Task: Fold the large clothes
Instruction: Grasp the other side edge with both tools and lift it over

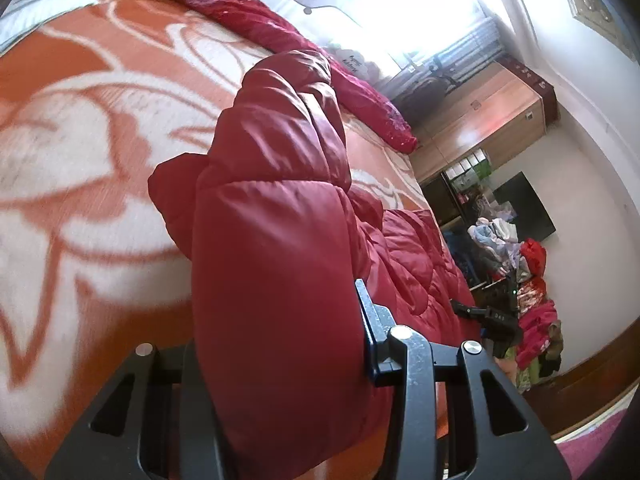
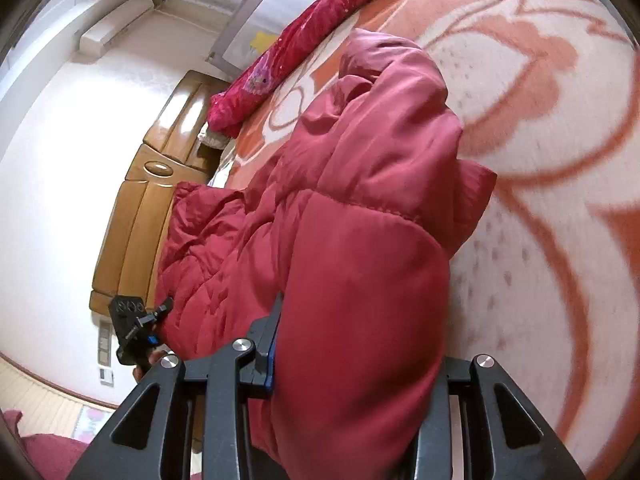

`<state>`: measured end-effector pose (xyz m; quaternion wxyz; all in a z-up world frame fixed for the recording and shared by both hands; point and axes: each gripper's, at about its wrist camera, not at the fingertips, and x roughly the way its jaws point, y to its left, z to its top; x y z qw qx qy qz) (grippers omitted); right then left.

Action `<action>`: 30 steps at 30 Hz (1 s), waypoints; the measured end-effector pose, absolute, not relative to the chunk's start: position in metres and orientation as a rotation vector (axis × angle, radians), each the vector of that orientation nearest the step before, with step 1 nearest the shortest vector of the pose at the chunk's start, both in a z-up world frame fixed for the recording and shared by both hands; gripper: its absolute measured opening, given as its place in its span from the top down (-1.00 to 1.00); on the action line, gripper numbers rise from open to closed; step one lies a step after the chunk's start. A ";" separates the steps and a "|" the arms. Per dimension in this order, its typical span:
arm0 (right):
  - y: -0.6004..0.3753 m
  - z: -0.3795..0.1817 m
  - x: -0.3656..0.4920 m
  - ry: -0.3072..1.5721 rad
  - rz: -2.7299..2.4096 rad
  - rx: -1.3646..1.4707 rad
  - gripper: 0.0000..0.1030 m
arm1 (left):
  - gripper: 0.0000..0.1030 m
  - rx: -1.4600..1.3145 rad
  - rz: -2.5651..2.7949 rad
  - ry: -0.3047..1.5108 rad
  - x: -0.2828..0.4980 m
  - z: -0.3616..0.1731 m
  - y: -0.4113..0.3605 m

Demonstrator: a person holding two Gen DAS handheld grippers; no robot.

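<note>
Left gripper point(image 1: 280, 340) and right gripper point(image 2: 356, 344) each clamp a thick edge of the red puffer jacket point(image 1: 276, 216), lifting it over the orange floral blanket point(image 1: 80, 152). Judged stage: fold begun; the jacket remains bulky and unflattened.

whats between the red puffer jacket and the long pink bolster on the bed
Only bare orange-and-white blanket: in the right wrist view, a strip of it separates the red puffer jacket from the pink bolster.
</note>
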<state>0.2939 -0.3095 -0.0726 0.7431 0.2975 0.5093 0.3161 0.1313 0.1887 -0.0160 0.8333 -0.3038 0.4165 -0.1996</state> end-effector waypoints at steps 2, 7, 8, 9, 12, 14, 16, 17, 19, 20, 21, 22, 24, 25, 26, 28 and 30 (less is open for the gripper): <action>-0.313 -0.077 0.281 1.115 0.693 0.663 0.30 | 0.25 -0.659 -0.414 0.882 0.116 -0.022 0.192; -0.319 -0.096 0.268 1.131 0.667 0.681 0.29 | 0.25 -0.672 -0.370 0.931 0.103 -0.047 0.199; -0.318 -0.098 0.268 1.132 0.661 0.687 0.28 | 0.25 -0.671 -0.362 0.939 0.101 -0.051 0.200; -0.318 -0.101 0.268 1.132 0.650 0.692 0.27 | 0.25 -0.670 -0.352 0.949 0.101 -0.056 0.201; -0.323 -0.113 0.263 1.137 0.620 0.705 0.18 | 0.21 -0.681 -0.329 0.967 0.100 -0.066 0.202; -0.324 -0.119 0.260 1.138 0.601 0.686 0.10 | 0.16 -0.681 -0.314 0.972 0.100 -0.075 0.202; -0.323 -0.121 0.258 1.133 0.591 0.668 0.02 | 0.13 -0.680 -0.307 0.969 0.092 -0.079 0.201; -0.322 -0.121 0.258 1.128 0.587 0.657 0.01 | 0.09 -0.672 -0.304 0.964 0.091 -0.081 0.201; -0.320 -0.122 0.256 1.125 0.580 0.649 -0.06 | 0.04 -0.666 -0.295 0.966 0.089 -0.086 0.201; -0.319 -0.121 0.256 1.123 0.576 0.646 -0.07 | 0.01 -0.666 -0.290 0.966 0.088 -0.087 0.200; -0.316 -0.120 0.256 1.120 0.570 0.641 -0.10 | -0.01 -0.663 -0.286 0.964 0.087 -0.087 0.200; -0.315 -0.120 0.255 1.118 0.563 0.637 -0.12 | -0.03 -0.660 -0.284 0.963 0.086 -0.088 0.200; -0.314 -0.122 0.255 1.115 0.555 0.637 -0.15 | -0.08 -0.645 -0.270 0.964 0.085 -0.086 0.198; -0.314 -0.122 0.255 1.113 0.548 0.636 -0.17 | -0.11 -0.635 -0.262 0.965 0.085 -0.085 0.197; -0.310 -0.120 0.255 1.111 0.541 0.632 -0.17 | -0.13 -0.630 -0.256 0.965 0.085 -0.085 0.197; -0.309 -0.120 0.253 1.109 0.530 0.624 -0.22 | -0.15 -0.620 -0.248 0.964 0.085 -0.084 0.196; -0.309 -0.121 0.253 1.110 0.521 0.624 -0.25 | -0.20 -0.614 -0.239 0.964 0.084 -0.085 0.196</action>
